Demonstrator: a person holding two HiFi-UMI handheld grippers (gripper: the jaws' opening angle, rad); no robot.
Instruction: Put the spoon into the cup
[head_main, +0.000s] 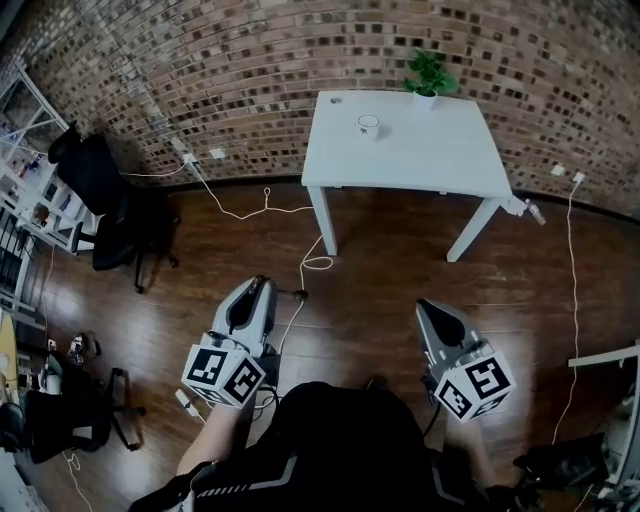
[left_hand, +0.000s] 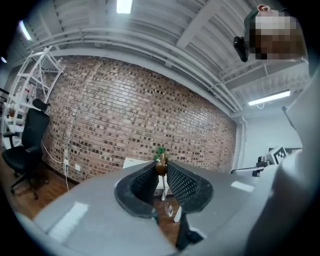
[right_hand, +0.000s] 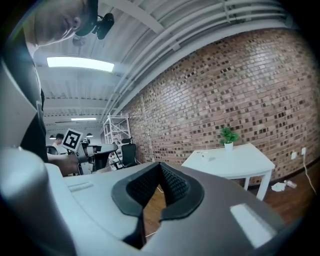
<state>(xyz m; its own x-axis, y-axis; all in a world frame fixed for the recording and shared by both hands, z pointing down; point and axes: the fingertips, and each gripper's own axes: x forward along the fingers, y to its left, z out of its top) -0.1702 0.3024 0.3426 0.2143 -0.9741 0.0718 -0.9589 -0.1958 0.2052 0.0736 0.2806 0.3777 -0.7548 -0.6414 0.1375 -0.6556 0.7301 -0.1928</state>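
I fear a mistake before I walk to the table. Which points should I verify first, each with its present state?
1. Spoon in left gripper: ok, a brown piece is pinched between its pads.
2. Right gripper free: ok, jaws together, nothing between.
3. Cup upright on table: ok.
4. Cup empty: cannot tell, too small.
5. Cup within reach: not ok, table is far ahead.
6. Way free: not ok, cable loop lies before the table.

The cup (head_main: 368, 125) stands on the surface (head_main: 440, 165) against the wall (head_main: 250, 80), the plant (head_main: 428, 75) behind it to the right at the back edge. A chair (head_main: 105, 195) stands left of the surface. The left tongs (head_main: 258, 284), well before it, hold the spoon (left_hand: 161, 167) between their tips.
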